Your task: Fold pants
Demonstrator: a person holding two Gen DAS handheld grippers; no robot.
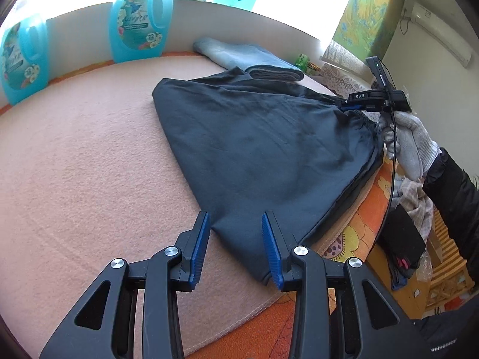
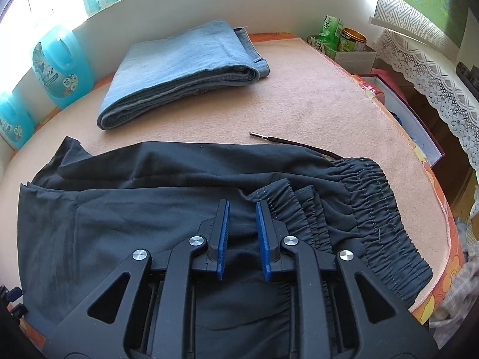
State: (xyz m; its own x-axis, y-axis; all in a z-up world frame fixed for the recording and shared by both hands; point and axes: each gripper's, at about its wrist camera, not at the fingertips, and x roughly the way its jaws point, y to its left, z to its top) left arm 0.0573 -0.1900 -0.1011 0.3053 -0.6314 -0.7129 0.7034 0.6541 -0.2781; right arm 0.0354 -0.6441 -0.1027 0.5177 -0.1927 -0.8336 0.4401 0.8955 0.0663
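Observation:
Dark navy pants (image 1: 263, 149) lie folded on a pink felt mat (image 1: 89, 164). My left gripper (image 1: 236, 218) is open, its blue pads either side of the near corner of the pants, not holding anything. My right gripper (image 2: 242, 206) is open just above the fabric, beside the gathered elastic waistband (image 2: 374, 209). In the left wrist view the right gripper (image 1: 353, 106) sits at the waistband end, held by a gloved hand. A black drawstring (image 2: 287, 143) with a metal tip lies on the mat past the waistband.
Folded light blue jeans (image 2: 182, 71) lie at the back of the mat. Turquoise detergent bottles (image 1: 140, 21) stand along the white back wall. Tea tins and boxes (image 2: 344, 42) sit at the back right. An orange patterned cover (image 1: 359, 233) and clutter lie past the mat's right edge.

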